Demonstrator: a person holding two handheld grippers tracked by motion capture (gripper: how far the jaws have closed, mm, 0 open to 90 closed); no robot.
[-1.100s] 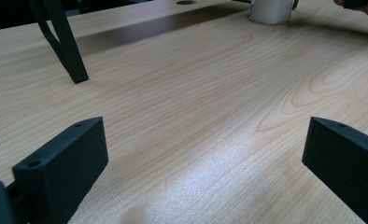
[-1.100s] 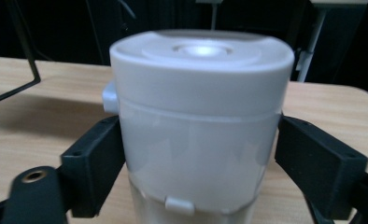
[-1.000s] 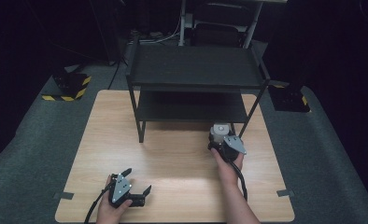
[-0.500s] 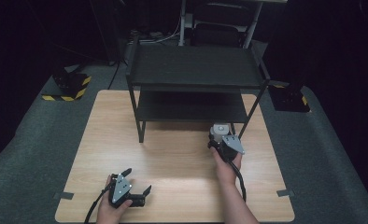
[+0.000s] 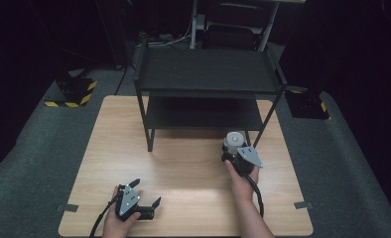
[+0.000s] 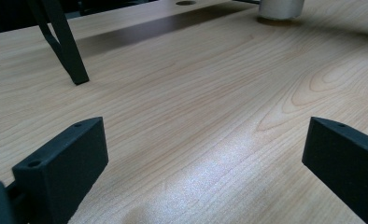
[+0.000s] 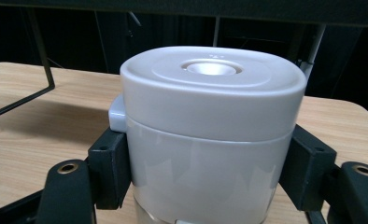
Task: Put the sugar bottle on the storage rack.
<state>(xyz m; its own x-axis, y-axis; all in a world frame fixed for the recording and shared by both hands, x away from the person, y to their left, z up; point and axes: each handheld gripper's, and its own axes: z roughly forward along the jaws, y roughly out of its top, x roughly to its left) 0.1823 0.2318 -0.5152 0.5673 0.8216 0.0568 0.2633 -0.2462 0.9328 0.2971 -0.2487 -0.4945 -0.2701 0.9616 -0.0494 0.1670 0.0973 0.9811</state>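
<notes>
A pale grey canister with a rounded lid [image 7: 210, 116] stands upright on the wooden table, just in front of the black rack's right front leg [image 5: 233, 139]. My right gripper [image 5: 231, 149] is shut on it, one black pad [image 7: 109, 168] pressed against each side of the body below the lid. My left gripper [image 5: 147, 192] rests low near the table's front left, open, with bare wood between its two jaws [image 6: 201, 154]. From there the canister [image 6: 280, 7] shows far off at the top edge.
A black two-shelf rack [image 5: 206, 74] stands at the back of the table [image 5: 183, 163]; its thin legs [image 6: 65, 46] come down onto the wood. Dark floor surrounds the table, with striped black-and-yellow blocks [image 5: 72, 94] at the back left.
</notes>
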